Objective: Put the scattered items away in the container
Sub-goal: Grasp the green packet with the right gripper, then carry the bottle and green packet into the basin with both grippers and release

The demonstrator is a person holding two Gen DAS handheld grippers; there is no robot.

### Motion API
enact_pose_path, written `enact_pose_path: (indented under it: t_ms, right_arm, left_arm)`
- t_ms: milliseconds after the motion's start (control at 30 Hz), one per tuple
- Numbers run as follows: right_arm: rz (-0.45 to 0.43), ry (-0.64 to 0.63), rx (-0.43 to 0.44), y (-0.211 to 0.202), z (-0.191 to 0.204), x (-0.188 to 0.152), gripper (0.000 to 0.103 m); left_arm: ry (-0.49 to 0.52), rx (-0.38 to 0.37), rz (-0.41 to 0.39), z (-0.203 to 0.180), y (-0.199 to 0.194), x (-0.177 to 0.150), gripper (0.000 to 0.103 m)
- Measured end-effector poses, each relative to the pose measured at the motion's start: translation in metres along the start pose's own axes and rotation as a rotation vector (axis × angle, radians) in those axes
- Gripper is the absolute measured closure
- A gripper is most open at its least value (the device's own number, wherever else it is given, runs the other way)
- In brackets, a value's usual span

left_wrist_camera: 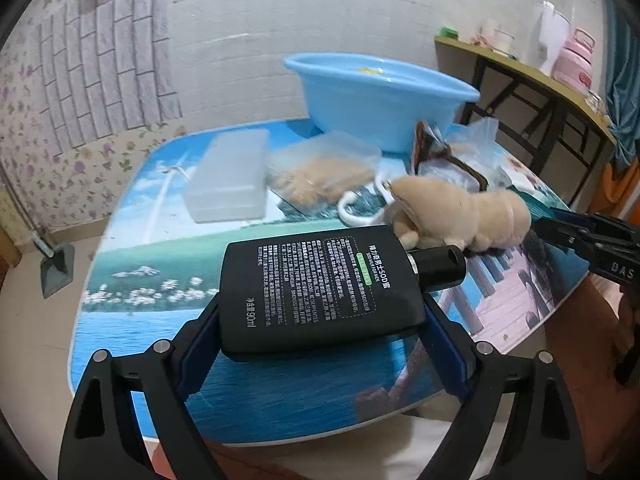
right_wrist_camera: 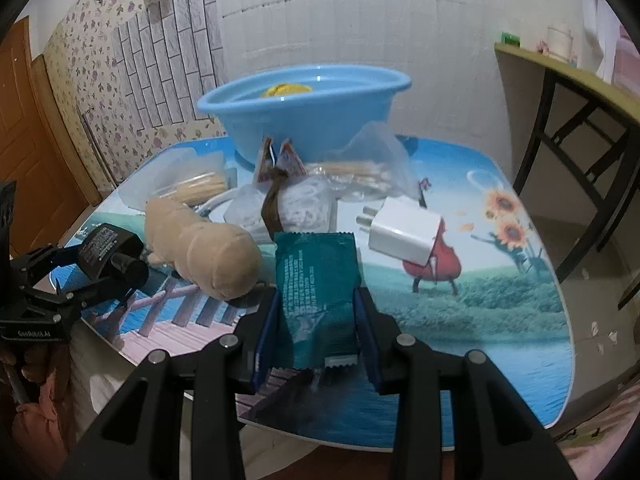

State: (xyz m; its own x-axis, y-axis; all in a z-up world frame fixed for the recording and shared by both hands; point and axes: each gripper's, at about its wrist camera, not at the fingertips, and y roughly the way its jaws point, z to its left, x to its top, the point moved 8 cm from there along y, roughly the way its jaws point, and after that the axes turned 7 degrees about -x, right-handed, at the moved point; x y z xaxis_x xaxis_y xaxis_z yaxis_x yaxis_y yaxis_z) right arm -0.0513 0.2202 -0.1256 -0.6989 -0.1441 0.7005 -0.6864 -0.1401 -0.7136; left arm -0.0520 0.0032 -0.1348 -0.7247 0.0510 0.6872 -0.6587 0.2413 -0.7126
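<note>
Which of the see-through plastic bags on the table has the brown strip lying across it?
The middle clear bag, holding pale white contents, directly behind the teal packet. The other two bags hold tan sticks.

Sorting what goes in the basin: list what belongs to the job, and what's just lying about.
Job:
black bottle
teal packet
plush toy
white charger
blue basin

Lying about:
pink flask
side table
dustpan

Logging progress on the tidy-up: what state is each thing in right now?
Black bottle: capped, gripped by left gripper.
Teal packet: sealed, gripped by right gripper.
Blue basin: upright, something yellow inside.
Plush toy: lying on table.
White charger: unplugged, on table.
</note>
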Motion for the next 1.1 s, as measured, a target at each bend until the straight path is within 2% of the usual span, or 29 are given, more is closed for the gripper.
enact_pose_path:
  t_ms: [300,533,600,833,1100]
  right_arm:
    - [-0.062,-0.001,0.052,-0.019,0.01,0.02,0.066]
    - [-0.116,-0.023,0.071,-0.03,0.018,0.036,0.066]
    - [-0.115,-0.028,0.077,-0.028,0.019,0.037,0.066]
    - [-0.084,0.002,0.078,-0.017,0.009,0.034,0.066]
    - [-0.124,-0.002,0.089,-0.024,0.009,0.049,0.066]
  left_arm:
    - [-0.031,-0.005,-0.039,0.003,-0.015,0.019,0.013]
    - [-0.014,-0.024,-0.047,-0.007,-0.016,0.039,0.014]
    - [-0.002,-0.007,-0.03,-0.008,-0.01,0.038,0.015]
    - [-0.031,-0.029,-0.028,-0.008,-0.008,0.039,0.015]
    - [-0.006,-0.025,-0.101,-0.015,-0.033,0.08,0.015]
